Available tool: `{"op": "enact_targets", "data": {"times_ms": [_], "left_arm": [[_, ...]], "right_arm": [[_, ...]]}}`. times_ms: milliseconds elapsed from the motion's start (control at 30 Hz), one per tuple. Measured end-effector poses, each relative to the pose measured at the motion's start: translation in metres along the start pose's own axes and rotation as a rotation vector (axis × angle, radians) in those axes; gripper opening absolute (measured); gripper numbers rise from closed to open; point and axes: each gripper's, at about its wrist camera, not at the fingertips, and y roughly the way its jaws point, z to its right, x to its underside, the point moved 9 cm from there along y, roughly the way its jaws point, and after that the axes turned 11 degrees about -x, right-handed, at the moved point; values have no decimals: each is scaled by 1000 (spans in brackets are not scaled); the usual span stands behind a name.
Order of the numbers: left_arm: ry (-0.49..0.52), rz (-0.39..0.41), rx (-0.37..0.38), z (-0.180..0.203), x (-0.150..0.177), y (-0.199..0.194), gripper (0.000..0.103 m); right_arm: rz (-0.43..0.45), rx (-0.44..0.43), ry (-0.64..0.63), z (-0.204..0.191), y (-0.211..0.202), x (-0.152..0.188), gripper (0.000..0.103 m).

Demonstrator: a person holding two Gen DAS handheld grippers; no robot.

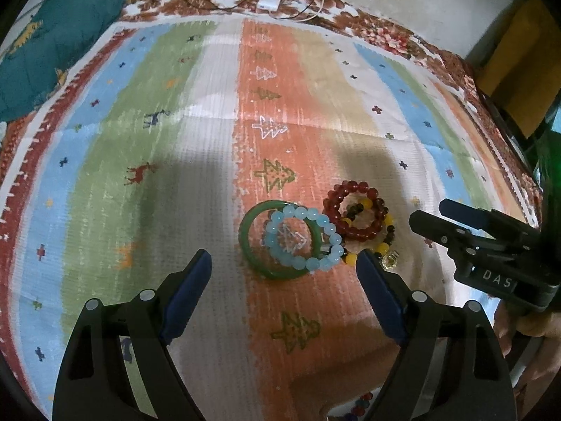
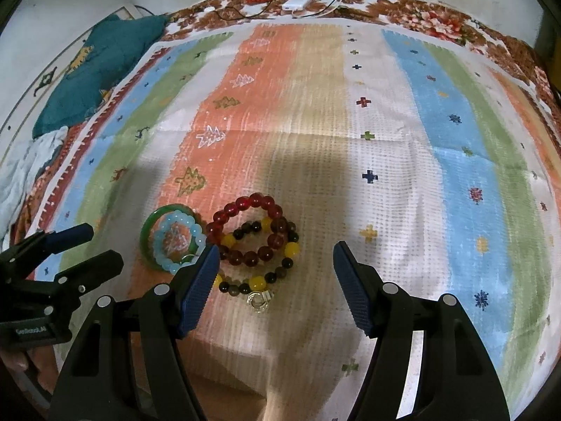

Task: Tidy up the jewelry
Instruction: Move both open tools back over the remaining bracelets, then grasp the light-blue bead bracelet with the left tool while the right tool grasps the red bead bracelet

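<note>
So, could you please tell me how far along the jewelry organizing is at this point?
Done: nothing looks sorted; the green bangle, light blue bead bracelet, red bead bracelet, yellow-and-dark bead bracelet and small ring lie overlapping in one cluster on the striped cloth.
In hand: nothing; the left gripper and right gripper are open and empty above them.
Left: separating and arranging every piece.

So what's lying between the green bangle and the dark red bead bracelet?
The light blue bead bracelet, resting partly on the green bangle and reaching the dark red bead bracelet; clearest in the left wrist view.
</note>
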Motion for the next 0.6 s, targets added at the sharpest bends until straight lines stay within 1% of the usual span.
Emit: {"op": "enact_targets", "data": {"times_ms": [67,167,333,400,433,467,600], "left_arm": [[-9,-11,8,-2,-1,5,79],[-22,-26,33,0,-2,9,77],[-11,-35,49,6,-2,14,73],[-5,-41,52,7,-1,16,65],[2,-50,66,9,-1,17,57],[7,-57,74,11,0,19,54],[9,-61,66,11,-1,24,54]], "right_arm": [[-4,2,1,1,3,-1,67],[-6,2,6,4,7,-3,67],[-12,2,13,7,15,-6,67],[-16,3,12,7,18,-7,67],[-19,2,9,7,20,-7,67],[-22,1,7,7,21,-7,67],[-24,-1,14,9,23,-10,67]]}}
